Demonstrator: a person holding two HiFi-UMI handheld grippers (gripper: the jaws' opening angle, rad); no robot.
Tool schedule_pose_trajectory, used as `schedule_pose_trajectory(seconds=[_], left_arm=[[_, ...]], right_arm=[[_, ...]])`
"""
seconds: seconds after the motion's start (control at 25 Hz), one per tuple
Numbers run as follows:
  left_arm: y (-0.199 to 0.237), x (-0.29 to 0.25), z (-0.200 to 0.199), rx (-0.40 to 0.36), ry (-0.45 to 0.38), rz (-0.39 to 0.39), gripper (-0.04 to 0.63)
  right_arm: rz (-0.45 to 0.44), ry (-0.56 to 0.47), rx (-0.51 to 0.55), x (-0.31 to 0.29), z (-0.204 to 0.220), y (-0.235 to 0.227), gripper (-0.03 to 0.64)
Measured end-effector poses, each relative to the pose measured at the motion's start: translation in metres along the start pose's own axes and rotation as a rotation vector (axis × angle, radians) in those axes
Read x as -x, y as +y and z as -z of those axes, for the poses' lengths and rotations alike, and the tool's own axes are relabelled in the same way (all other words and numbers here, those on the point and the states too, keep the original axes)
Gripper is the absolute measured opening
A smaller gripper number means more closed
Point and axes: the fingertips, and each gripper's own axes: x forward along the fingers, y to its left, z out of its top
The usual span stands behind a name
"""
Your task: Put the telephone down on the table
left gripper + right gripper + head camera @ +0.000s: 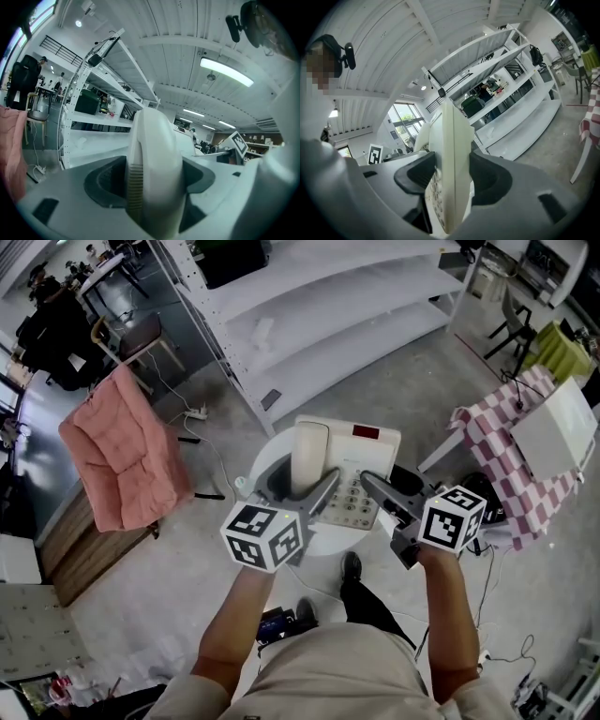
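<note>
Above the small round counter (328, 542), left gripper (314, 493) clamps its jaws on the handset (309, 456), right gripper (375, 488) on the telephone (361, 451) base — lower both level, w/o tilt, then release.

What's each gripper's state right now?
Left gripper: shut on the telephone, at its handset.
Right gripper: shut on the telephone's right edge.
</note>
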Motion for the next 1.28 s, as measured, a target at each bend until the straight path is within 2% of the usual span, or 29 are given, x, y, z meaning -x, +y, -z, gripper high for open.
schedule_pose_trajectory(seconds=[0.68, 1.28], left_arm=[[0.022, -0.072, 0.049, 0.048, 0.098, -0.012, 0.328], [0.047, -0.126, 0.106, 0.11, 0.17, -0.057, 0.328]], right_arm=[[0.018, 0.035, -0.09, -0.013, 0.02, -0.086, 0.213], [0.013, 0.095, -0.168, -0.03, 0.051, -0.159, 0.213]])
